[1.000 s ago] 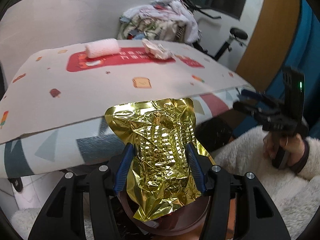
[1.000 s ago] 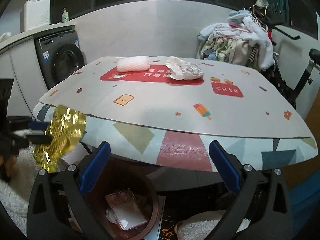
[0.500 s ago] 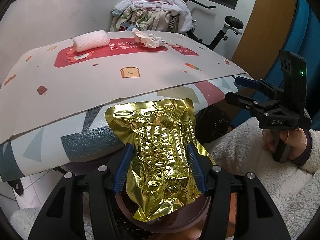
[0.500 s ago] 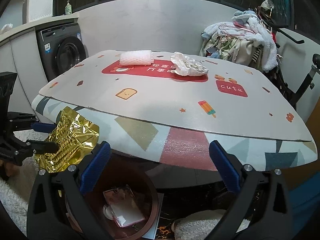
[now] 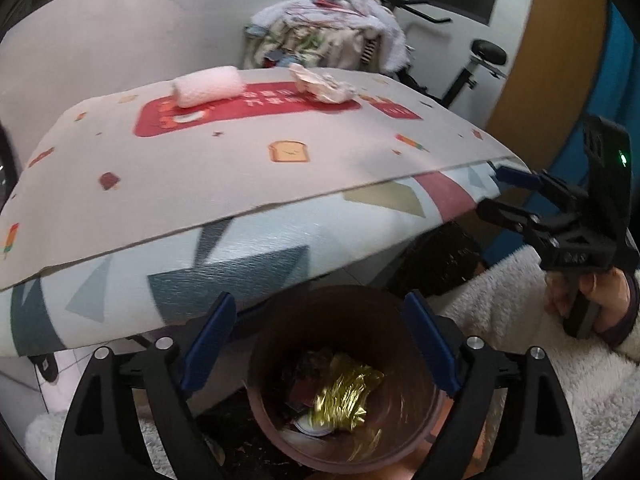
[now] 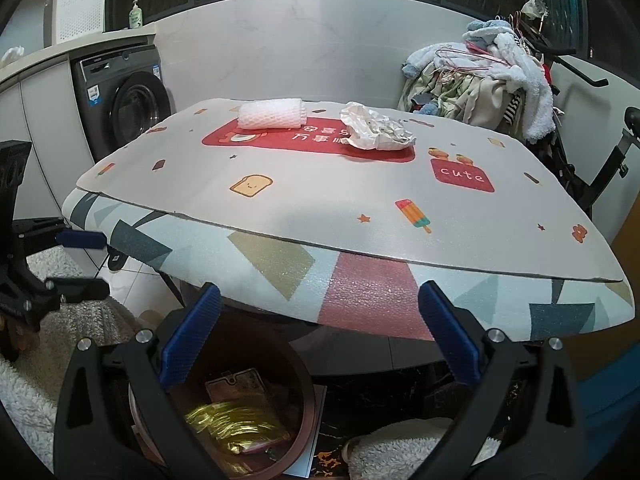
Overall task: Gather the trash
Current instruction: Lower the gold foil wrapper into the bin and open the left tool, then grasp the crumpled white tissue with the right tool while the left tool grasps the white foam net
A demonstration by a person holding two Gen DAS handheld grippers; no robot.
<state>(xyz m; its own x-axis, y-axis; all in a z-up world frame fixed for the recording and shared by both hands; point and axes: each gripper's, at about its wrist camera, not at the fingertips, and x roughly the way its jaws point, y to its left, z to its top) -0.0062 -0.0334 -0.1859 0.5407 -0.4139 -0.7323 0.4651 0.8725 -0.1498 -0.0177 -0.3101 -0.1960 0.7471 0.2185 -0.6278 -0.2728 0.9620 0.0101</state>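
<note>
Hovering directly over the brown trash bin (image 5: pixel 340 392), the left gripper (image 5: pixel 320 340) has its blue-padded jaws spread wide with nothing between them. Down inside the bin, at about 6 o'clock in the left wrist view, lies the crumpled gold foil wrapper (image 5: pixel 346 394), resting on other discarded items, among them a flat reddish packet (image 6: pixel 236 390).

The right gripper (image 6: pixel 316 336) is likewise wide apart and holds nothing; it sits near the table's front edge, with the bin at roughly 7 o'clock beneath its left finger. From this view the gold wrapper shows low in the bin, just beside the flat packet.

On the table (image 6: pixel 320 204), covered with a patterned mat, two pieces of trash remain toward the far side. A white foam net sleeve (image 6: pixel 271 114) lies at about 11 o'clock in the right wrist view, on the red printed panel. A crumpled white paper wad (image 6: pixel 374 128) lies at about 12 o'clock, near the sleeve but apart from it.

Beyond the table, a pile of clothes (image 6: pixel 480 80) sits at 1 o'clock and a washing machine (image 6: pixel 124 100) at 10 o'clock.
</note>
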